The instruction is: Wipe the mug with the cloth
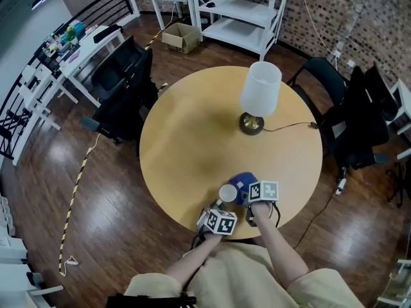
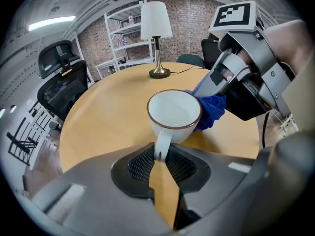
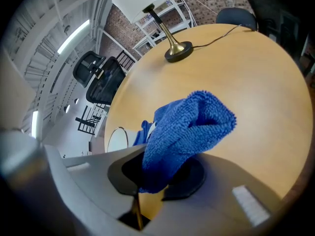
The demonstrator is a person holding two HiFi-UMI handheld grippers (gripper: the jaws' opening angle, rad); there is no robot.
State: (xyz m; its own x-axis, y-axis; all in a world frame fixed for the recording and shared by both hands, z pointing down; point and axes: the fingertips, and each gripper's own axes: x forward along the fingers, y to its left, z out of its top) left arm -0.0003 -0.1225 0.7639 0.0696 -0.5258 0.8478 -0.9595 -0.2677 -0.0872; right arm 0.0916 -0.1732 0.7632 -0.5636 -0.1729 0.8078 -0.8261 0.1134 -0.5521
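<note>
A white mug (image 2: 174, 113) with a brown rim is held by its handle in my left gripper (image 2: 160, 156), which is shut on it over the near edge of the round wooden table (image 1: 192, 140). The mug (image 1: 228, 192) appears small in the head view, with the left gripper (image 1: 217, 212) just below it. My right gripper (image 3: 156, 173) is shut on a blue cloth (image 3: 187, 129), which bunches up out of the jaws. The cloth (image 2: 211, 107) presses against the mug's right side. In the right gripper view only the mug's rim (image 3: 117, 138) shows at the left.
A table lamp (image 1: 259, 96) with a white shade stands at the far side of the table, its cord running right. Black office chairs (image 1: 122, 88) stand to the left and right. White shelves (image 1: 241, 11) are against the brick wall.
</note>
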